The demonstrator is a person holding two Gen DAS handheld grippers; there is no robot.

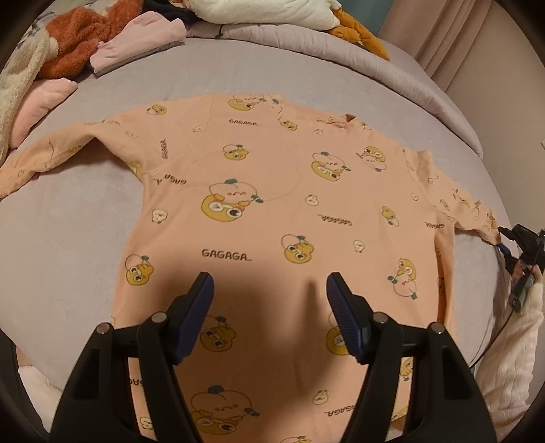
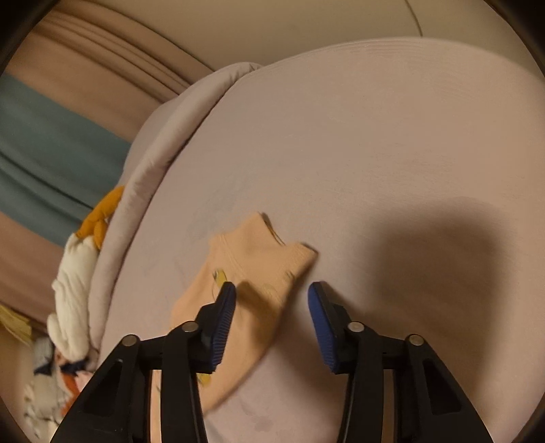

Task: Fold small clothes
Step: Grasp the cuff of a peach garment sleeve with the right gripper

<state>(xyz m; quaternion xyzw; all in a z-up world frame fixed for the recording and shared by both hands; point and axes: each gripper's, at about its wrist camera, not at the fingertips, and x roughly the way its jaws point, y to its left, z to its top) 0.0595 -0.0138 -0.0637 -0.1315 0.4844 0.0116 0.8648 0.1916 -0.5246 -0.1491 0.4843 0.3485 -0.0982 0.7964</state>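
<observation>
**Item:** child's long-sleeved top, peach knit printed with yellow cartoon ducks and the word "GAGAGA".

**Location:** spread flat on a mauve bed sheet, hem toward the left wrist camera, neckline at the far side, both sleeves out sideways. The right sleeve cuff lies between and just ahead of the right tool's fingers.

**Condition:** body smooth, no fold made yet. Left sleeve slightly rumpled near its end. Ribbed cuff of the right sleeve lies flat, with a small turned corner.

**Left gripper**: jaws about two-thirds apart, hovering over the lower body of the top, holding nothing.

**Right gripper**: jaws parted, straddling the cuff end of the sleeve; pads do not appear to press the cloth, so nothing is held yet. In the left wrist view it sits at the sleeve tip, a cream-sleeved hand behind it.

**Risks (judged):**
- Jaws closing too deep could pinch the sheet along with the cuff and drag the bedding.
- Only one layer may be caught, so the sleeve would twist when carried over the body.
- Pulling the sleeve with the body unpinned could skew the whole top.

**Nearby:** pile of pink folded clothes, rust fleece garment, cream plush item at the far edge.
</observation>
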